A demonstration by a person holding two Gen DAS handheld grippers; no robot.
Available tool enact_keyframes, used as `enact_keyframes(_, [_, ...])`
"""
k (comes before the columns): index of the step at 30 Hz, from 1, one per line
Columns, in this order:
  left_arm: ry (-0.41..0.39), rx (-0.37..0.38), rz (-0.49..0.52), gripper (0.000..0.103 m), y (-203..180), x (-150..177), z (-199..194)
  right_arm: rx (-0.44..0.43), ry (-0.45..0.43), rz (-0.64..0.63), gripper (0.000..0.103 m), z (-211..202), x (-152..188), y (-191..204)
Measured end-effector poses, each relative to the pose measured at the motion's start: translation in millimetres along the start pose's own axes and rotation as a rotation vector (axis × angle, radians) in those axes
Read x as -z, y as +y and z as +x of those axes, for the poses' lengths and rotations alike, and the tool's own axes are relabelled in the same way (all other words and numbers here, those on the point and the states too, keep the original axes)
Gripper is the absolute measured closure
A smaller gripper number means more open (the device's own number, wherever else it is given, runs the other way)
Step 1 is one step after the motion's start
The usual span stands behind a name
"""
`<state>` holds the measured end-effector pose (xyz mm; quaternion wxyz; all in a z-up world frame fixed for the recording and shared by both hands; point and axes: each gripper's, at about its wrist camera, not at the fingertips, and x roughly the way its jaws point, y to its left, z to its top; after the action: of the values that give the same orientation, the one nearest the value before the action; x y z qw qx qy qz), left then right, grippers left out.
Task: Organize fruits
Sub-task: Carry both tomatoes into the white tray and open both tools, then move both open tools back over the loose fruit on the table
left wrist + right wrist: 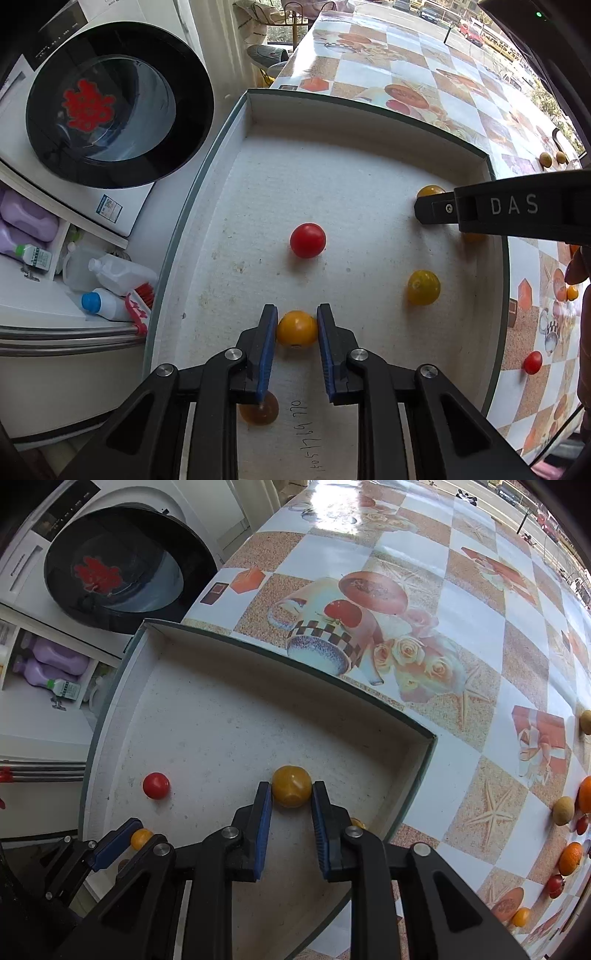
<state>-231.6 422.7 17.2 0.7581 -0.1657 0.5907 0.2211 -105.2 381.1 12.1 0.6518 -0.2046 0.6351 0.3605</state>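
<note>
While the left wrist camera looked down into the shallow white foam-lined box [354, 177], the left gripper [297, 326] had its blue-padded jaws closed against either side of a small round orange-yellow fruit [296, 328] resting on the box floor at six o'clock. A glossy red round fruit [307, 240] lay near the middle of the box, a yellow round fruit [423, 287] sat toward four o'clock, and a darker amber fruit [258, 410] showed partly behind the left finger at seven o'clock. At three o'clock the black body of the right gripper [428, 210], lettered DAS, reached over the box wall beside another yellow fruit [430, 191]. A small red fruit [532, 362] lay outside on the patterned tablecloth [424, 66]. A white front-loading washing machine [110, 107] stood at ten o'clock.

In the right wrist view, the right gripper [291, 794] had its jaws touching both sides of a mustard-yellow round fruit [291, 785] at six o'clock in the box [295, 668], near its right wall. The red fruit [156, 785] lay at eight o'clock, and the left gripper [138, 836] clasped its orange-yellow fruit [141, 838] at seven o'clock. Loose oranges [570, 858] and tan fruits [563, 810] lay on the tablecloth [480, 635] at three to four o'clock.
</note>
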Motion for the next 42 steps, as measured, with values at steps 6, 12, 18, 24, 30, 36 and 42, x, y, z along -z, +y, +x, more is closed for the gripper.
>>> enact_keyframes(6, [-0.055, -0.037, -0.007, 0.016, 0.6, 0.2, -10.5, -0.015, 0.012, 0.002, 0.064, -1.5, 0.4, -1.5])
enact_keyframes(12, [-0.023, -0.034, 0.004, 0.016, -2.4, 1.4, -10.7, -0.063, -0.001, 0.013, 0.040, -15.1, 6.7, -8.1])
enact_keyframes(18, [-0.007, -0.051, 0.017, 0.016, -9.0, 5.3, -19.4, -0.120, -0.054, 0.067, 0.018, -44.8, 13.9, -20.1])
enact_keyframes(24, [-0.018, -0.051, 0.066, 0.016, -29.1, 4.5, -33.4, -0.110, -0.080, 0.141, 0.018, -71.8, 33.3, -54.5])
enact_keyframes(30, [-0.042, -0.032, 0.150, 0.016, -70.9, -3.7, -48.6, -0.073, -0.079, 0.259, 0.018, -89.9, 75.6, -106.8])
enact_keyframes(36, [-0.064, 0.013, 0.256, 0.016, -127.6, -11.2, -61.5, -0.023, -0.056, 0.394, 0.018, -96.6, 131.4, -162.6])
enact_keyframes(42, [-0.048, 0.055, 0.354, 0.016, -184.3, -12.1, -60.1, 0.008, -0.037, 0.530, 0.018, -98.7, 180.8, -220.0])
